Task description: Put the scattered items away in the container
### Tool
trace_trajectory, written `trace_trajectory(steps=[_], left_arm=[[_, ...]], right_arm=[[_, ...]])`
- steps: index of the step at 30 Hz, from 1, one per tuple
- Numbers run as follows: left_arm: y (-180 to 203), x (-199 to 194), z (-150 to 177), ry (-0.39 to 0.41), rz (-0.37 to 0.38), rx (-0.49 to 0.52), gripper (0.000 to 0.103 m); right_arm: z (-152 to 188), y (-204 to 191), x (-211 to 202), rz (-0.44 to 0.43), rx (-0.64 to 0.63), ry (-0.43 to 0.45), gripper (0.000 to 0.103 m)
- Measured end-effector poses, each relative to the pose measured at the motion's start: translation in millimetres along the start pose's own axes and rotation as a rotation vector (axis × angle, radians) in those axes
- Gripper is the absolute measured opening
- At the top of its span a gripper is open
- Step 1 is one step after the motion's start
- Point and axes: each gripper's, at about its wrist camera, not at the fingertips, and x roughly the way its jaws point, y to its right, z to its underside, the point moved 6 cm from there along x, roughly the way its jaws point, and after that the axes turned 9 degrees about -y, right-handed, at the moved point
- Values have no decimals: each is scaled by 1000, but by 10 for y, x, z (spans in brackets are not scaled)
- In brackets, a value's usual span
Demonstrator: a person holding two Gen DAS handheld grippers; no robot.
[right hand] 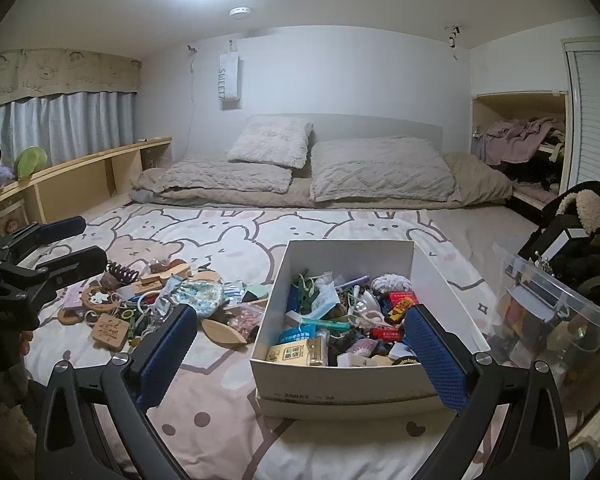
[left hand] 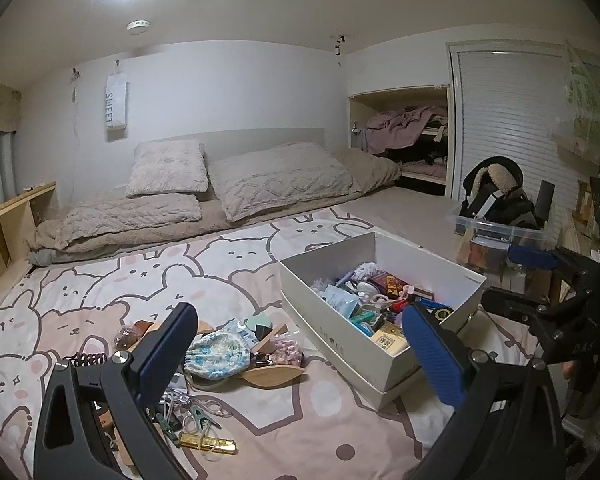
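Observation:
A white cardboard box (left hand: 332,340) (right hand: 340,380) holding several small items stands on the bunny-print bed cover. To its left lies a loose pile: a floral pouch (left hand: 216,354) (right hand: 204,296), a bag of pink beads (left hand: 286,350) (right hand: 246,316), a wooden leaf-shaped piece (left hand: 276,374) (right hand: 224,332), a gold bar (left hand: 208,442), a black hair claw (right hand: 122,272) and a wooden tag (right hand: 110,330). My left gripper (left hand: 300,340) (right hand: 70,246) hovers open between pile and box, holding nothing. My right gripper (right hand: 304,344) (left hand: 520,280) is open and empty over the box's near end.
A clear plastic bin (left hand: 500,236) (right hand: 556,300) with a black fleece-lined item stands right of the box. Grey pillows (left hand: 280,176) (right hand: 380,172) and a folded duvet lie at the bed's head. A wooden shelf (right hand: 92,176) runs along the left side.

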Motion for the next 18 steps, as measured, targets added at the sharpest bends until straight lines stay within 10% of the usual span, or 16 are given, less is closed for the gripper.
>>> trace_trajectory(steps=[18], left_arm=[[60,46,42,-14,8,-10,103]], right_arm=[[53,29,6,10,4,-11,103]])
